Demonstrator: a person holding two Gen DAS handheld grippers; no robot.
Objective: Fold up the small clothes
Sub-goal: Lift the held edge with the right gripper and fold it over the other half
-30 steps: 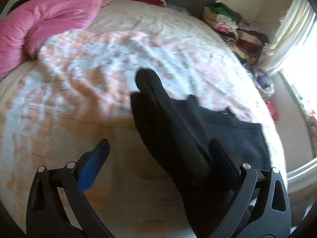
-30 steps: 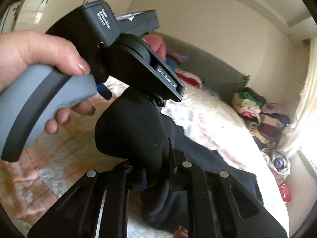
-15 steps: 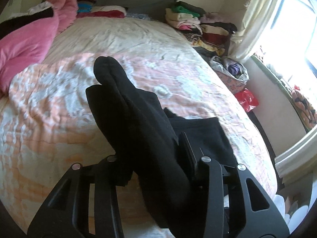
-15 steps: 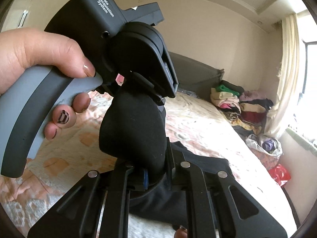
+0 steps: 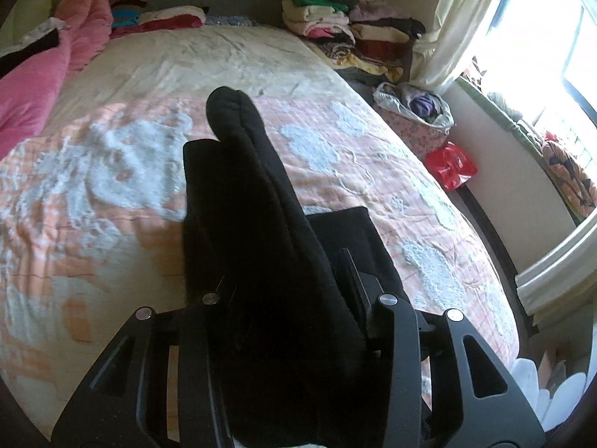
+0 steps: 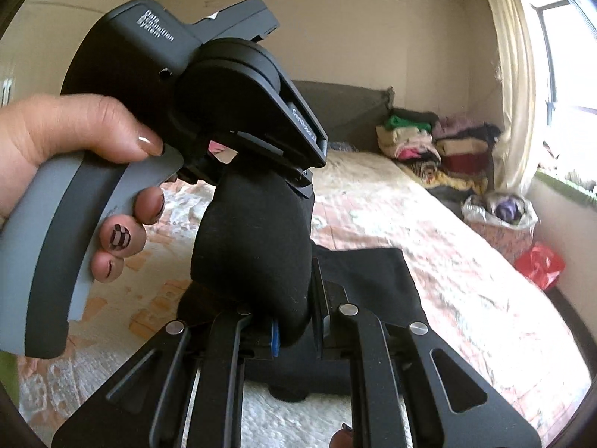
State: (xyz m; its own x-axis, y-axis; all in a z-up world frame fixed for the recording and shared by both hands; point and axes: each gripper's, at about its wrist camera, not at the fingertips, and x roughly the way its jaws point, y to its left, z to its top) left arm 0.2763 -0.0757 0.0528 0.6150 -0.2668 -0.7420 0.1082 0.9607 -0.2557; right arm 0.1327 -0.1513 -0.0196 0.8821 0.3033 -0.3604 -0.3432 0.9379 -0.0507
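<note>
A black garment is bunched into a thick fold and lifted above the bed. My left gripper is shut on it; the fold sticks out forward past the fingers. My right gripper is shut on the same black garment from the other side, close under the left gripper's body, which a hand holds. The rest of the garment lies flat on the bedspread and shows in the right wrist view.
The bed has a pink and white quilt. A pink blanket lies at the far left. Stacks of folded clothes stand beyond the bed's far right corner. A bag and a red bag sit by the window wall.
My left gripper went from open to shut on the black garment. Both grippers rose and tilted up with the fold, so more of the room shows.
</note>
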